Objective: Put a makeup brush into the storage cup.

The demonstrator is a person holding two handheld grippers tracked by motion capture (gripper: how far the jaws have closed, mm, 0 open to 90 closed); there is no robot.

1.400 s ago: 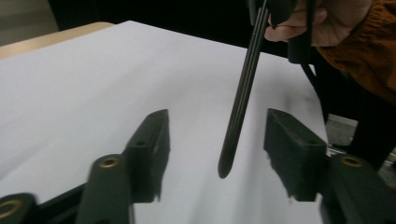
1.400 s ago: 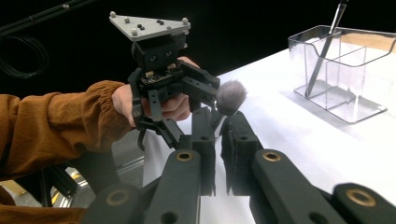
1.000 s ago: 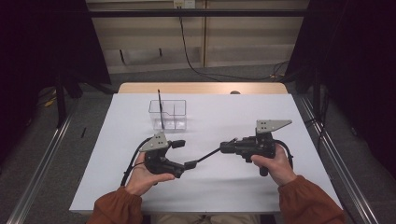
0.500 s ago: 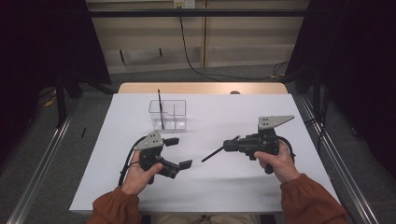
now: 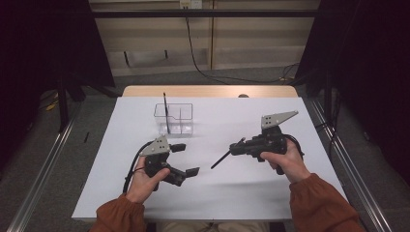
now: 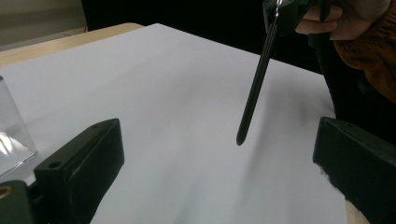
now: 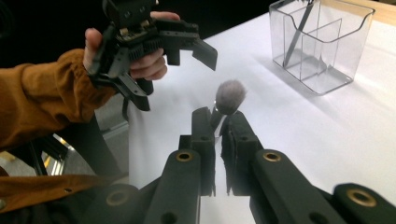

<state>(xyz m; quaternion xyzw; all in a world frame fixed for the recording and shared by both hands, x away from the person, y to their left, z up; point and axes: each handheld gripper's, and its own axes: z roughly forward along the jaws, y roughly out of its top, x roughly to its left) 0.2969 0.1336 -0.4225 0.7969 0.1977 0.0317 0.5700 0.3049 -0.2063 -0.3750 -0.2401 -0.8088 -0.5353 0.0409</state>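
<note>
Both grippers hover over the wide white table (image 5: 241, 188), well apart. Right gripper (image 5: 235, 148), a black two-jaw tool topped by a grey three-cornered plate, has its jaws clamped tight on a slim black-handled makeup brush (image 5: 220, 160); the handle slants down and toward the person's left, its tip clear of the tabletop, while from that gripper's own camera the fluffy grey bristle head (image 7: 229, 96) sticks out just past the pads. Left gripper (image 5: 186, 159), the same black build, has just spread its jaws wide and holds nothing; the brush handle (image 6: 256, 84) hangs ahead of the gap, untouched. Behind them stands a clear plastic divided holder (image 5: 180, 126), with a thin dark stick (image 5: 166, 112) leaning upright inside it.
</note>
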